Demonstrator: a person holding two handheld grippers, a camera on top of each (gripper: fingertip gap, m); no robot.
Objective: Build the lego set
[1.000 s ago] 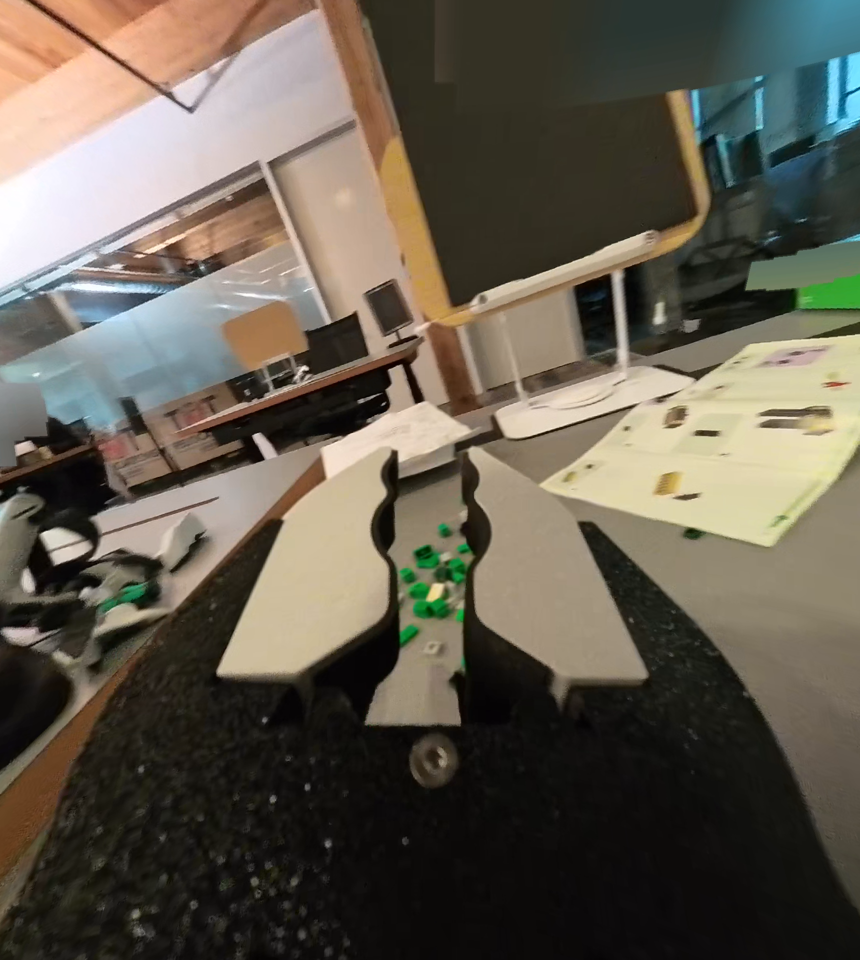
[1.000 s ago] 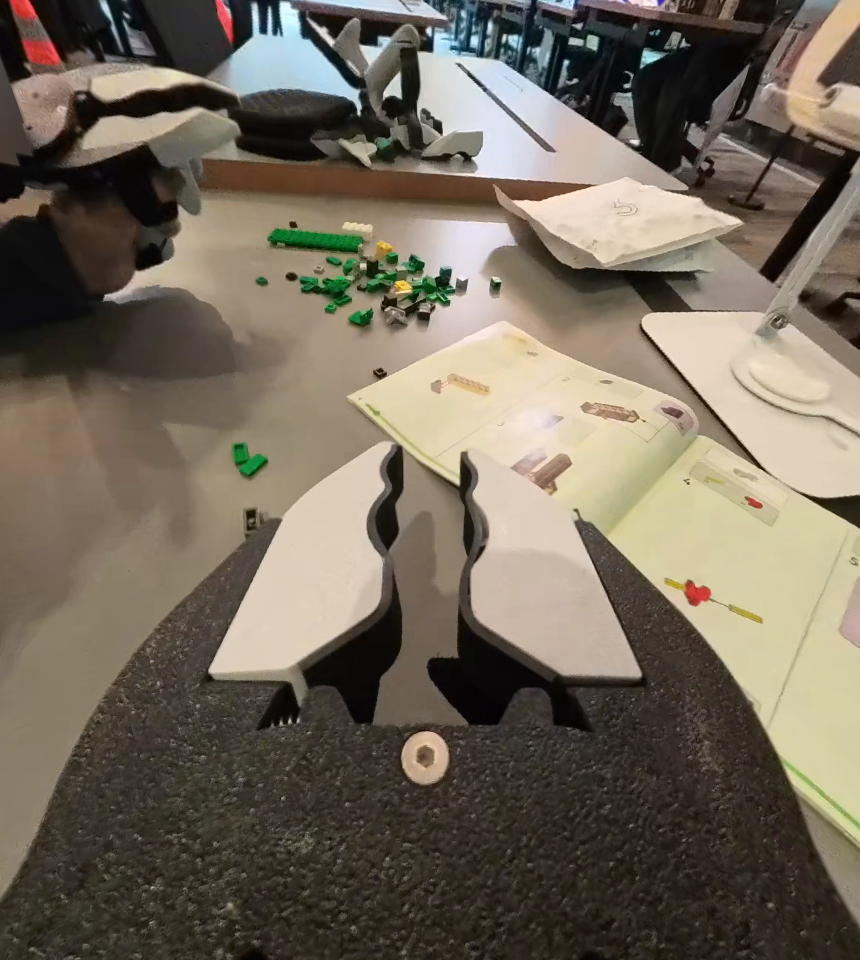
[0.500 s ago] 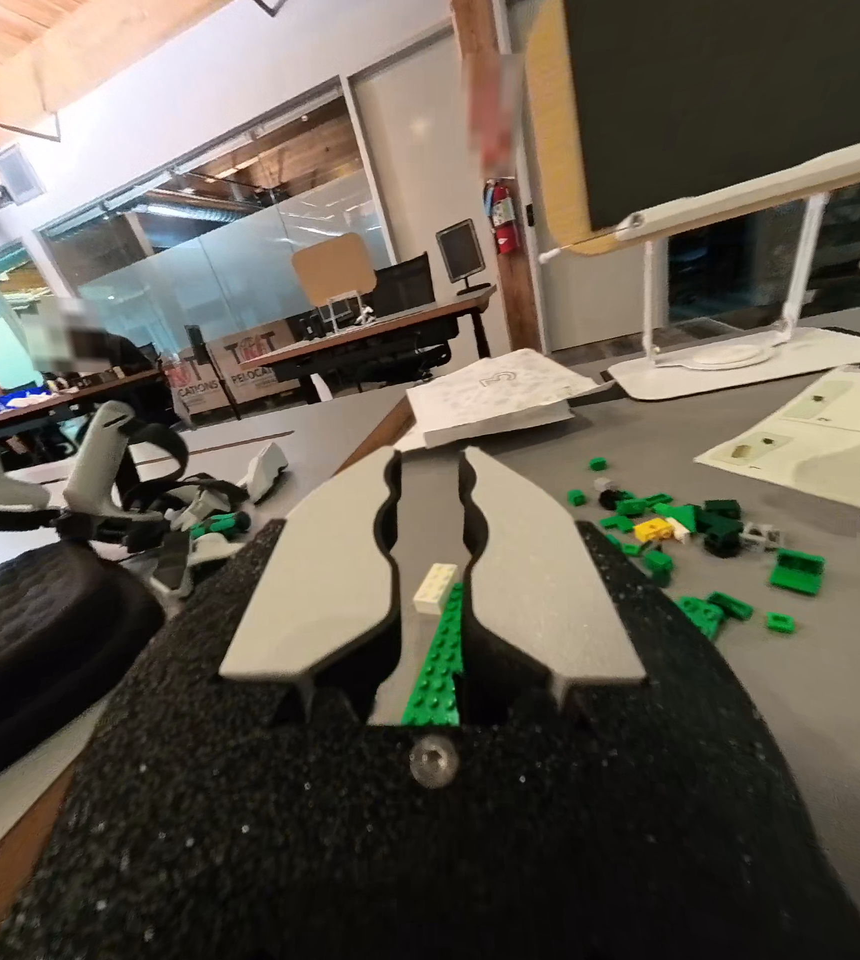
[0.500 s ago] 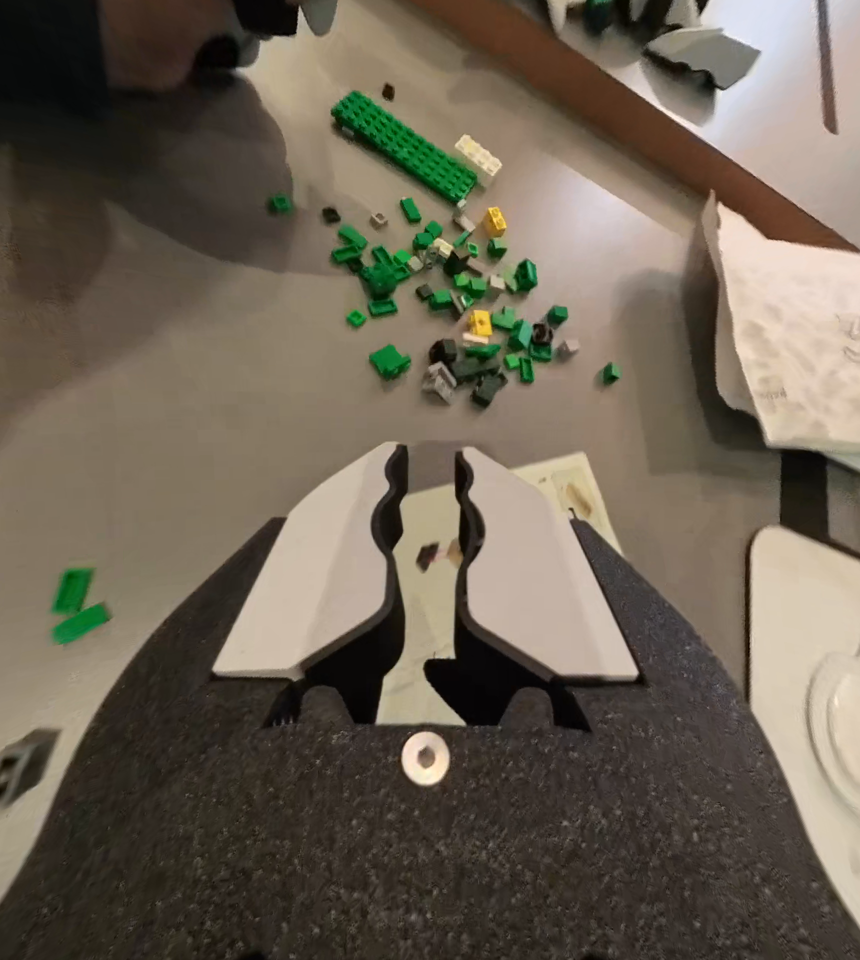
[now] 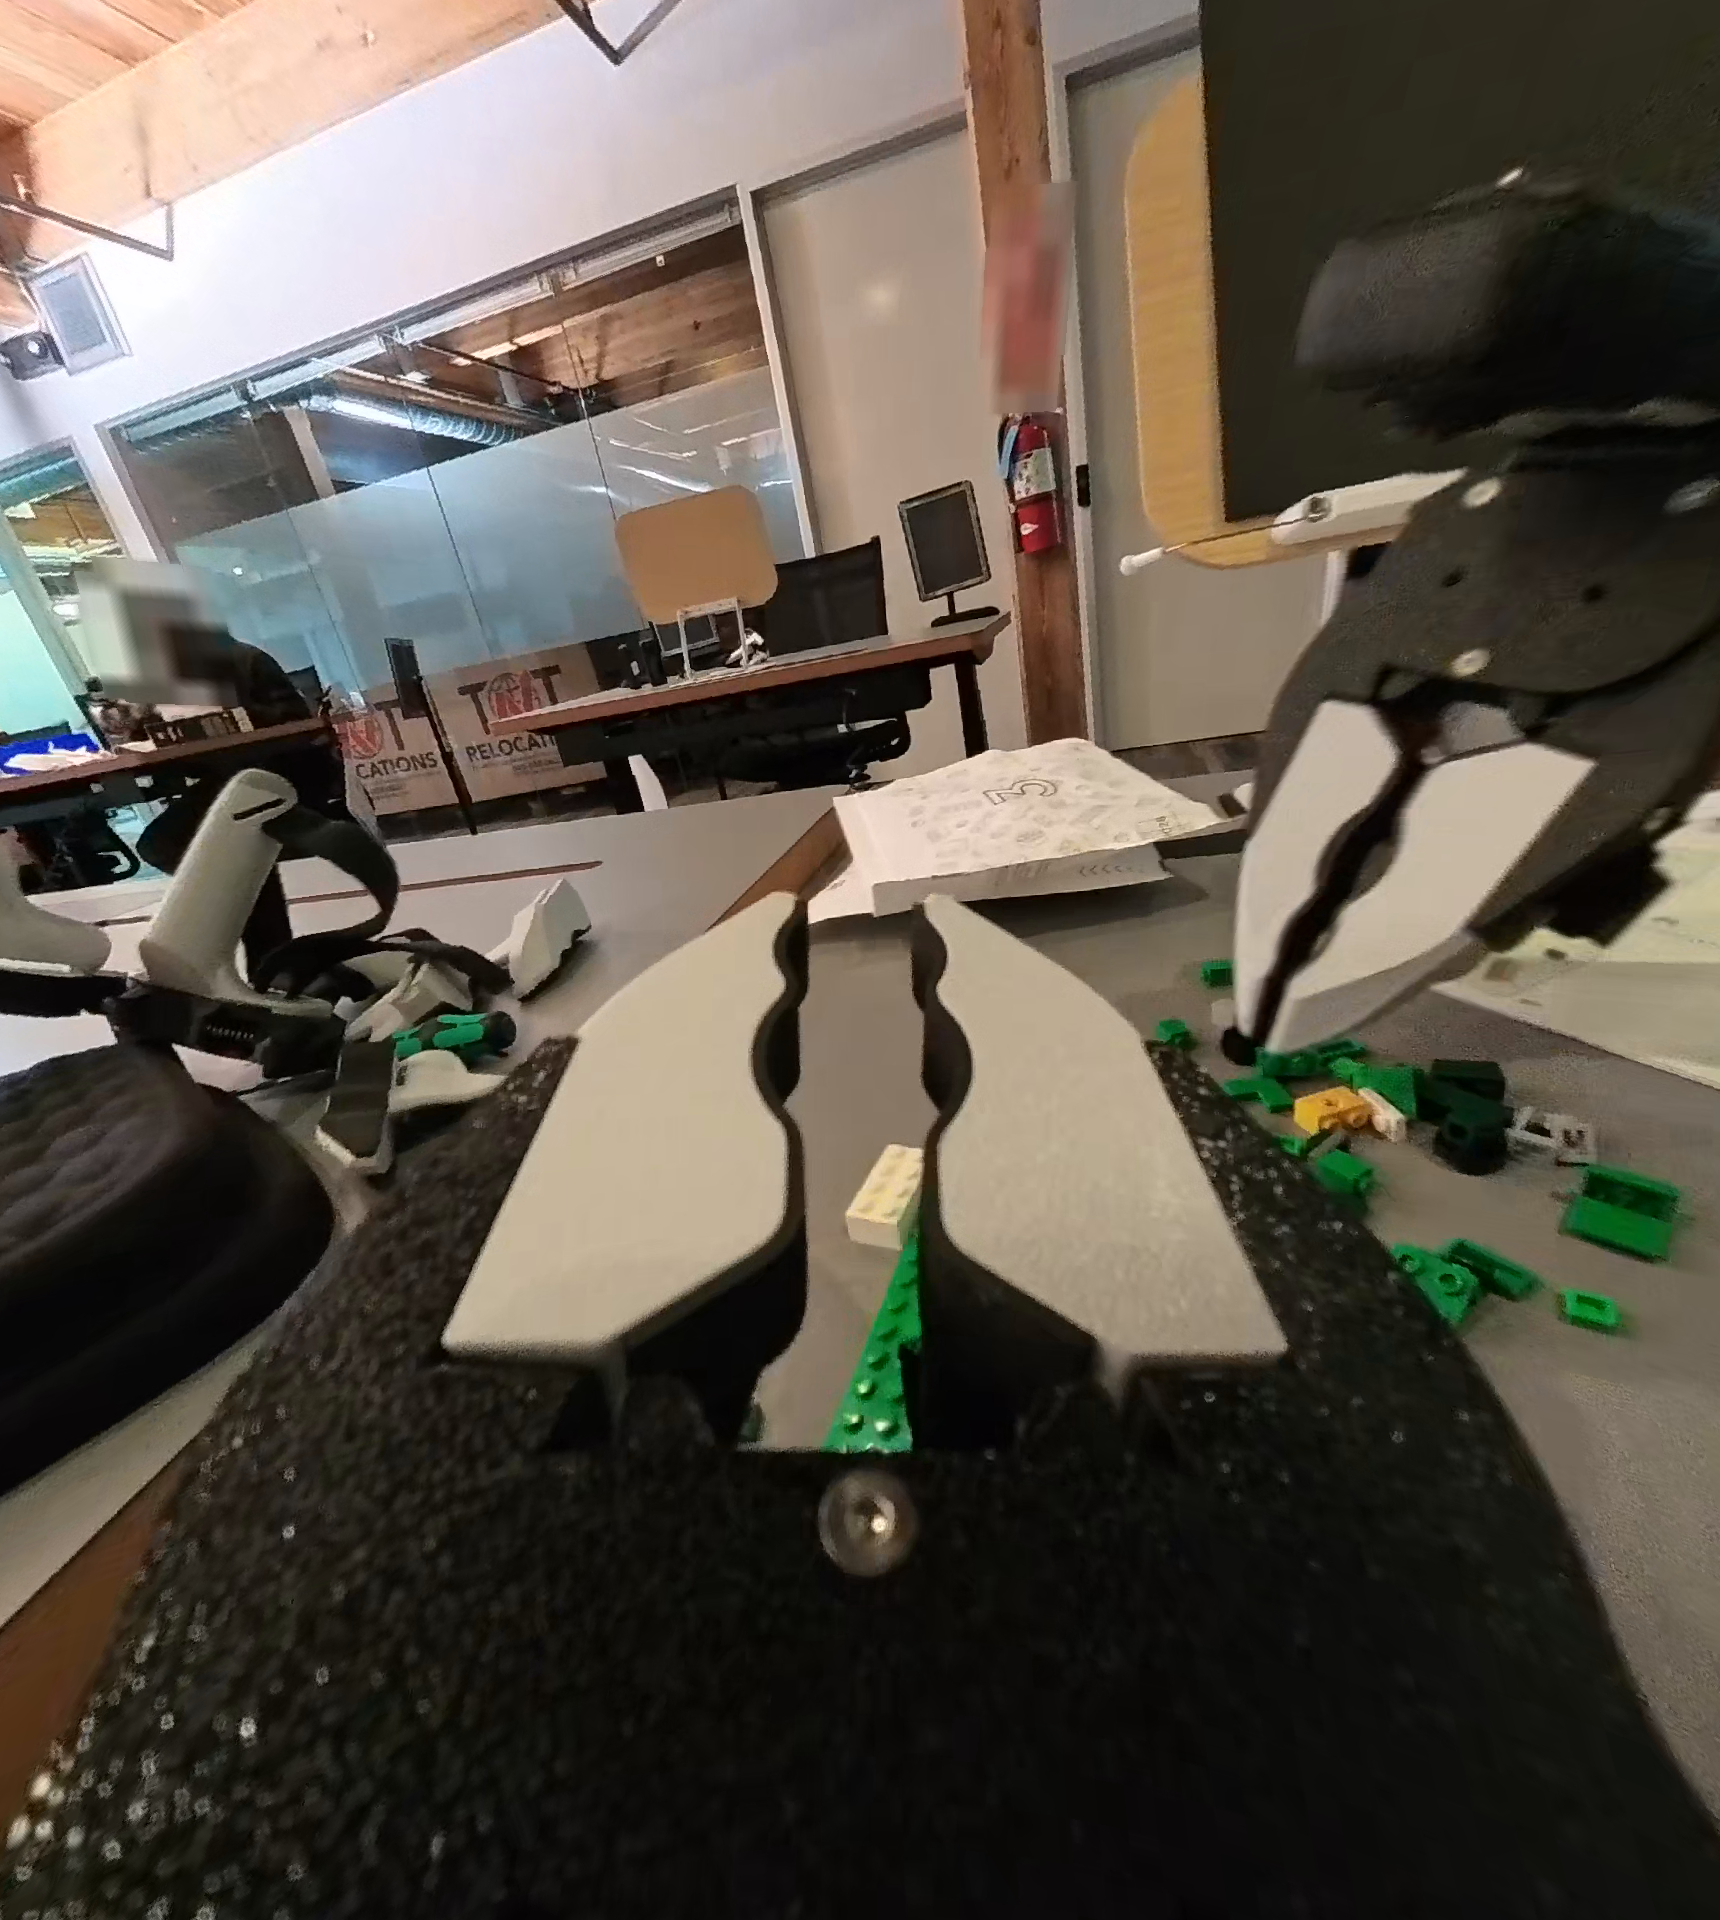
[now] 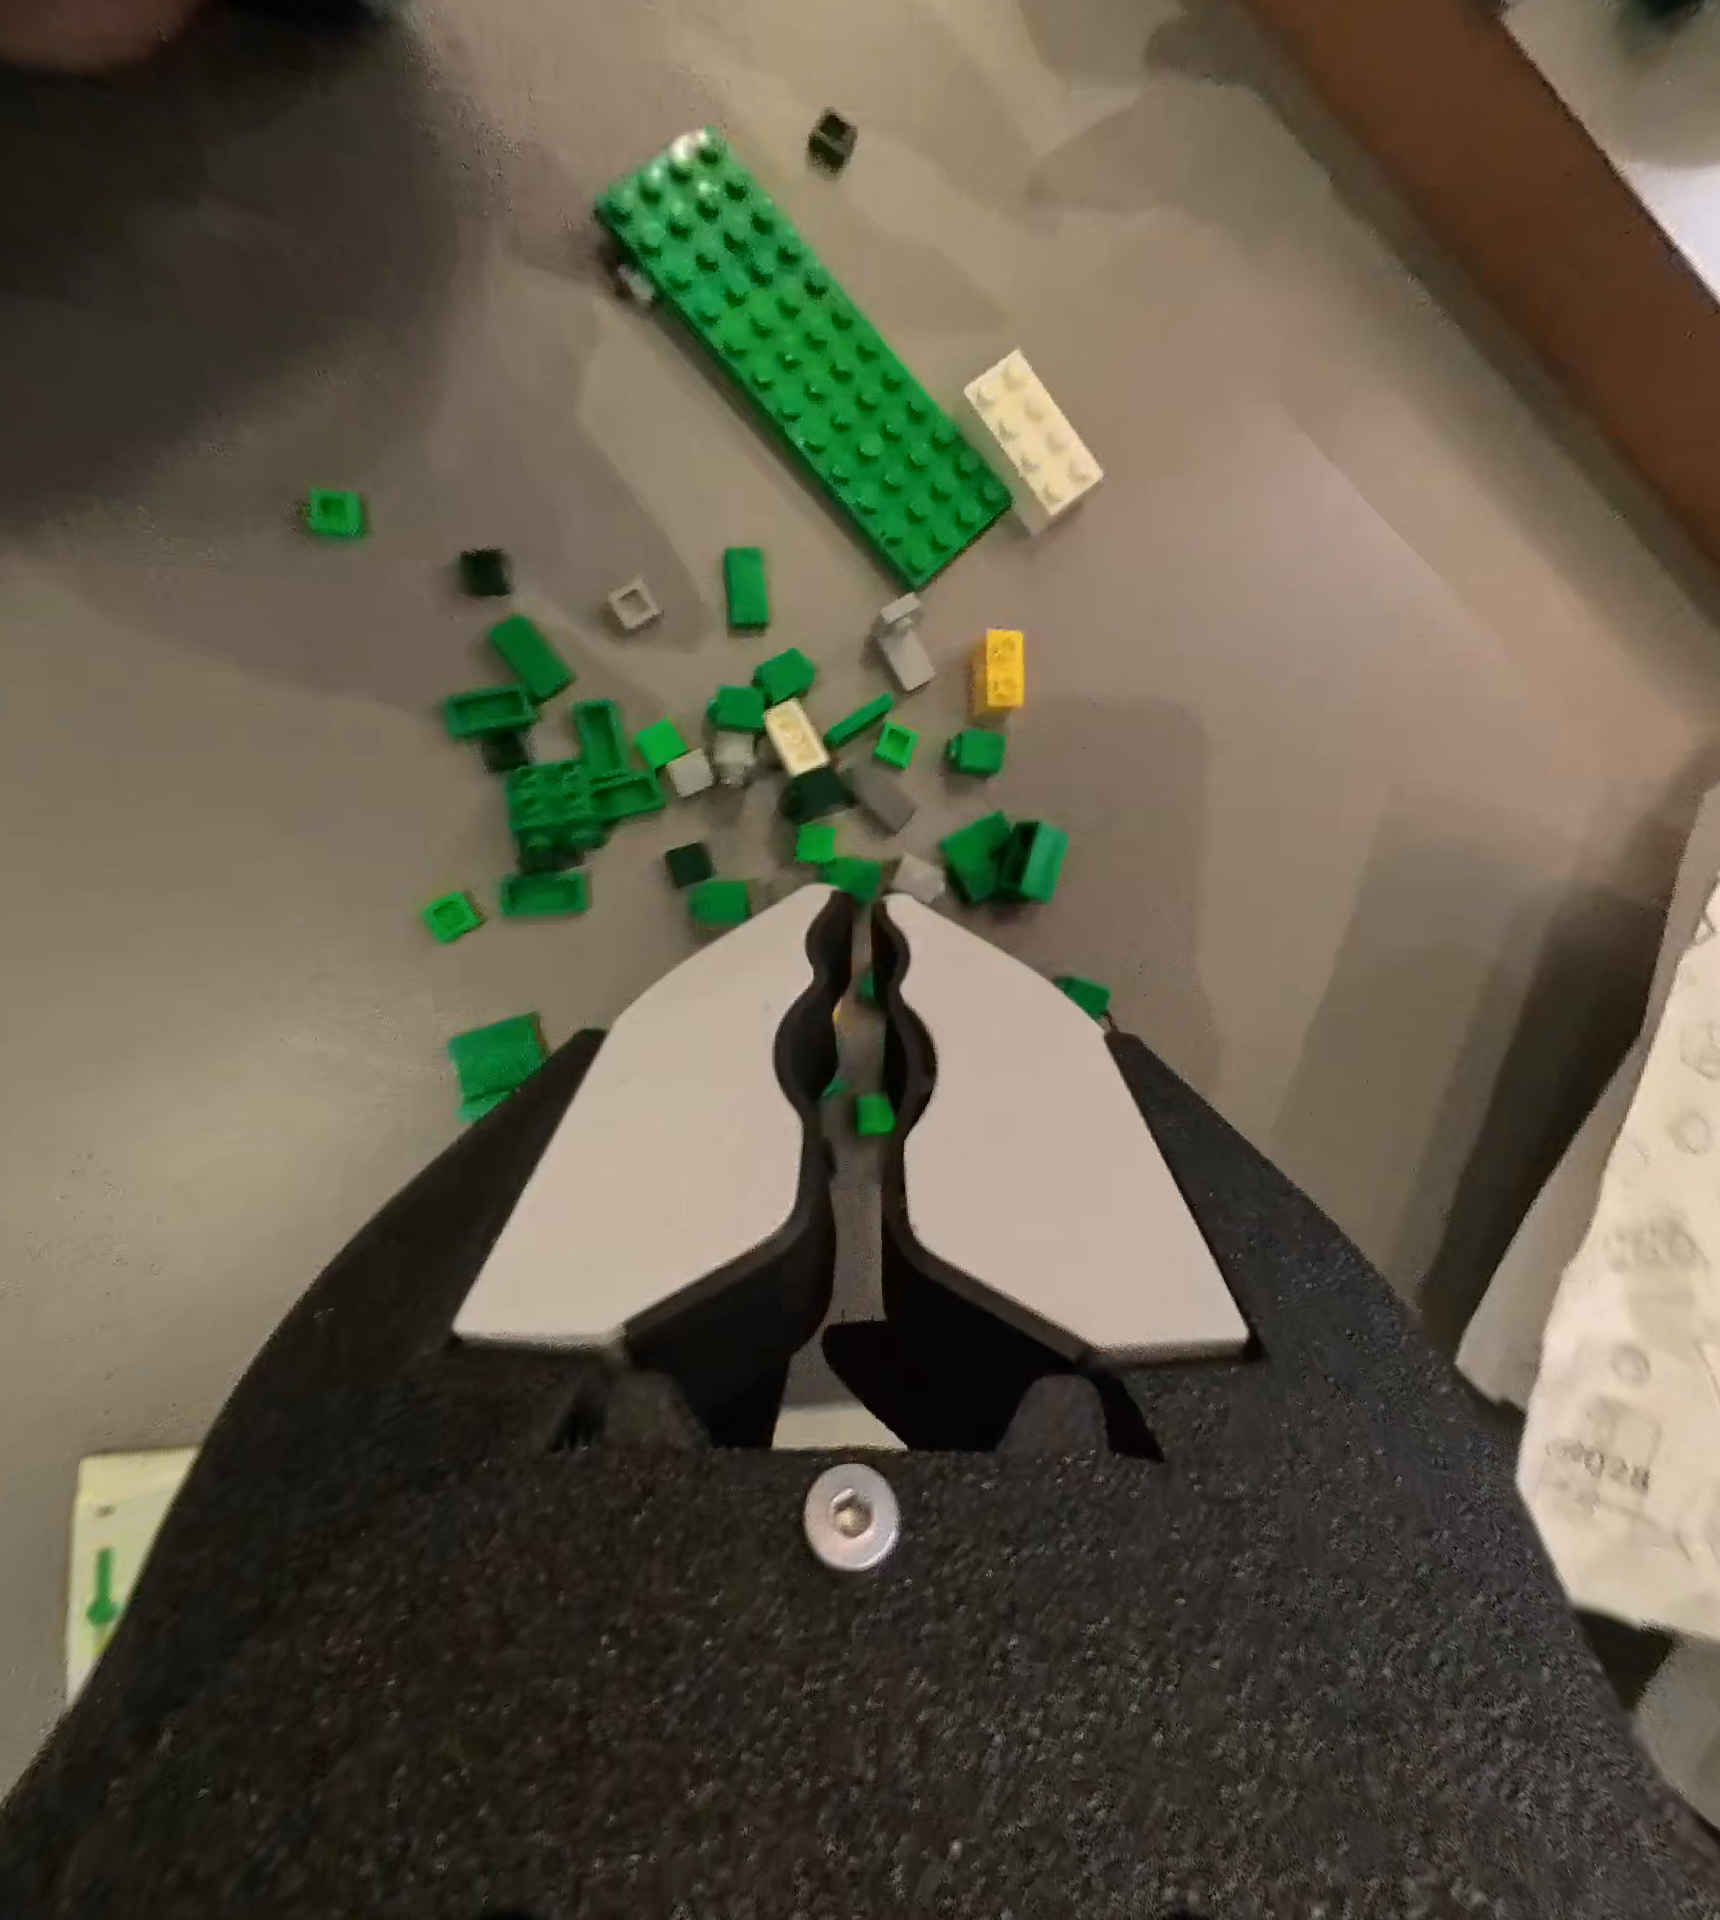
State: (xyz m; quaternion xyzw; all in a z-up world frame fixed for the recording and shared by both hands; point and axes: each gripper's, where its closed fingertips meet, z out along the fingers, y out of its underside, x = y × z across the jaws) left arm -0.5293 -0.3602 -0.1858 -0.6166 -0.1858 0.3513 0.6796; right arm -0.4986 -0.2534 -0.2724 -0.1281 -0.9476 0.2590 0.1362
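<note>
A loose pile of small green, grey and yellow bricks (image 6: 731,748) lies on the grey table. Beyond it lie a long green plate (image 6: 794,353) and a white brick (image 6: 1032,442). My right gripper (image 6: 861,906) points down into the near side of the pile, jaws closed to a thin slit. In the left wrist view its tips (image 5: 1251,1034) touch a small black piece (image 5: 1238,1042); I cannot tell whether it is gripped. My left gripper (image 5: 861,920) is open and empty, hovering low over the white brick (image 5: 882,1195) and the green plate (image 5: 882,1371).
A white paper bag (image 6: 1666,1247) lies right of the pile, also in the left wrist view (image 5: 1022,842). The instruction booklet (image 5: 1666,997) is farther right. A brown table edge (image 6: 1562,260) runs behind the plate. Spare grippers (image 5: 243,935) and a black pad (image 5: 56,1195) lie beyond it. Tip to tip, the grippers are about 15 cm apart. The long green plate (image 6: 794,353) sits 11 cm or so from the ends of my left fingers. The white brick (image 6: 1032,442) lies around 11 cm away from my right fingertips. Seen from the left wrist view (image 5: 901,1183) as well.
My right gripper dropped toward the pile and closed its jaws from open to a thin slit. My left gripper moved little; the right gripper has come into its view.
</note>
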